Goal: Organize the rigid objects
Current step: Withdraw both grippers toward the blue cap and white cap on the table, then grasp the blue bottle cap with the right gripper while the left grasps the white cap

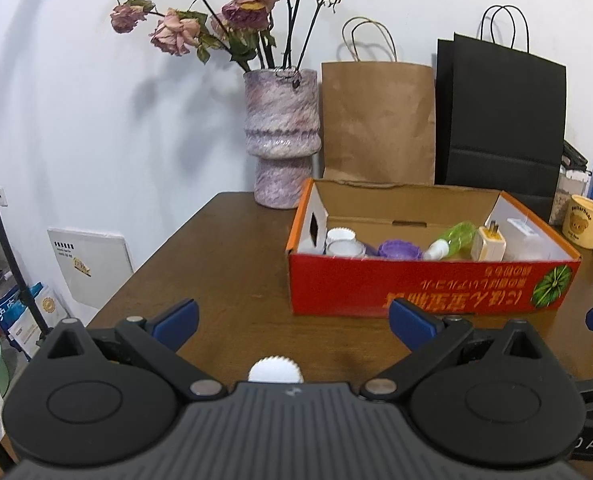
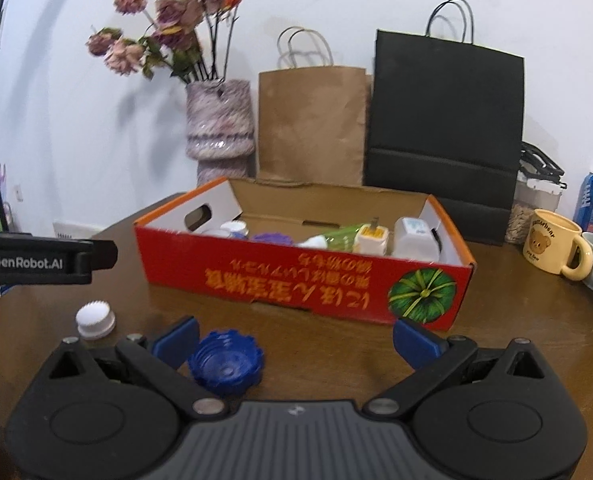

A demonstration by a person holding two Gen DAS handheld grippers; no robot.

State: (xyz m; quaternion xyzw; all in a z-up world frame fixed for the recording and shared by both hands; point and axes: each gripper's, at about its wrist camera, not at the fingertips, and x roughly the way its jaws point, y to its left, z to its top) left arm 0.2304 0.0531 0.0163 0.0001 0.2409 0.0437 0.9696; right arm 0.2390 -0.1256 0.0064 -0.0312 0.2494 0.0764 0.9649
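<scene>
Only in the right wrist view, blue cap (image 2: pixel 226 366) beside white cap (image 2: pixel 95 319).

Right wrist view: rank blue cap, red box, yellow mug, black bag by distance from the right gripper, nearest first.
From the right gripper:
1. Blue cap, on the table between the open fingers, by the left one.
2. Red box, straight ahead, mid-table.
3. Yellow mug, far right, behind the box's front.
4. Black bag, upright against the wall.

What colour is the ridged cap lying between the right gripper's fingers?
Dark blue ridged plastic cap; the right wrist view shows it best.
</scene>
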